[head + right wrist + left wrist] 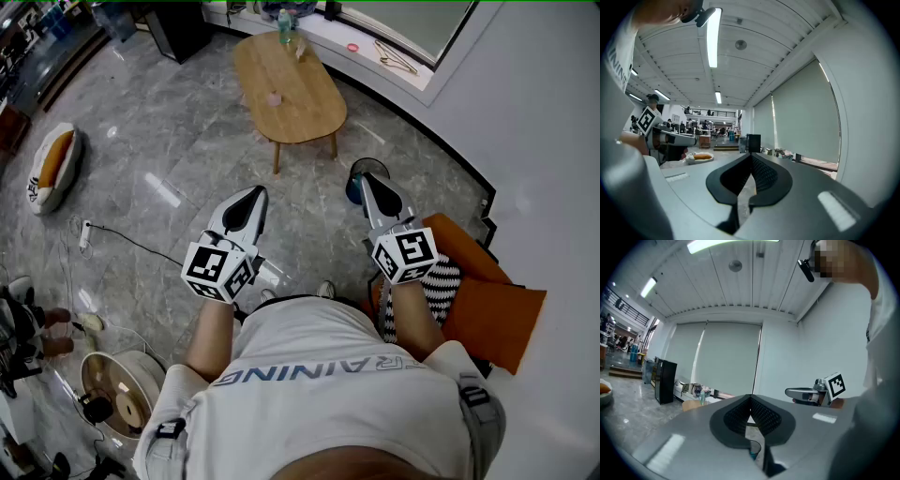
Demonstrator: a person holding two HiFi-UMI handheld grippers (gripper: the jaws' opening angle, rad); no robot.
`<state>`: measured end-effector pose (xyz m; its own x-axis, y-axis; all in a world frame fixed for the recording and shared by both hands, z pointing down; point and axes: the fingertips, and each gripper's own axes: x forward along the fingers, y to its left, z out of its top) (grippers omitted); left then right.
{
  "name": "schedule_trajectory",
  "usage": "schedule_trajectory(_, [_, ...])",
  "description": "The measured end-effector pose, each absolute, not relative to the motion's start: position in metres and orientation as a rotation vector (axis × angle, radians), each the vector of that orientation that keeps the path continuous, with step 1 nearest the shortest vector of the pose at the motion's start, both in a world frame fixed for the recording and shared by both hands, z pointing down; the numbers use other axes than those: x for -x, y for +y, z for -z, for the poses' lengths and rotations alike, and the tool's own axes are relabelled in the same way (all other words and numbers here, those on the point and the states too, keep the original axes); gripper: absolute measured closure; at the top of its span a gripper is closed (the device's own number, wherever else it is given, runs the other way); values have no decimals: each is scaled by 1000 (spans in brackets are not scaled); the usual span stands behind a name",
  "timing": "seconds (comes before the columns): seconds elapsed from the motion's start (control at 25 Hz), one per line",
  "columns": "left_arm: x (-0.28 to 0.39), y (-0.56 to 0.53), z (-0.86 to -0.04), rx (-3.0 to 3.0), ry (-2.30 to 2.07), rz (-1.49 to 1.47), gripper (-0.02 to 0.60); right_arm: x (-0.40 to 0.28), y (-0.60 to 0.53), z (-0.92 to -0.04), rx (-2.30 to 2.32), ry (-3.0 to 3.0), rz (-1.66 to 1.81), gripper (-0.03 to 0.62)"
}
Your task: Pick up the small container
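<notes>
A small pink container (274, 97) stands on the oval wooden coffee table (305, 103), far ahead of both grippers. A bottle (284, 28) stands at the table's far end. My left gripper (255, 193) is held level at waist height over the floor, its jaws closed tip to tip with nothing between them. My right gripper (361, 176) is held beside it, also level, shut and empty. The left gripper view shows its closed jaws (751, 397), the table (691, 405) in the distance and the right gripper (790, 392) alongside. In the right gripper view the jaws (751, 155) meet too.
A small fan (354, 180) stands on the marble floor just under the right gripper. An orange cushion (492, 314) lies to the right by the wall. A hot-dog-shaped pet bed (52, 169), a power strip with its cable (84, 234) and a floor fan (117, 384) are on the left.
</notes>
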<state>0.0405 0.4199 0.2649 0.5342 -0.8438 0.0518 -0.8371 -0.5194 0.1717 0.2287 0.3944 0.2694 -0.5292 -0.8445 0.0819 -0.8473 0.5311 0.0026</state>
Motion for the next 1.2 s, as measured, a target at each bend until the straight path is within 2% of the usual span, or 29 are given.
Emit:
schedule_trajectory(0.56, [-18,432,-268,-2591,-1438,54,581,-208,402,-275,-1495,-2679,-68,582])
schedule_trajectory(1.2, [50,438,-291,-2565,-1401,63,581,-147,410,-291,-1544,-2670,-109,582])
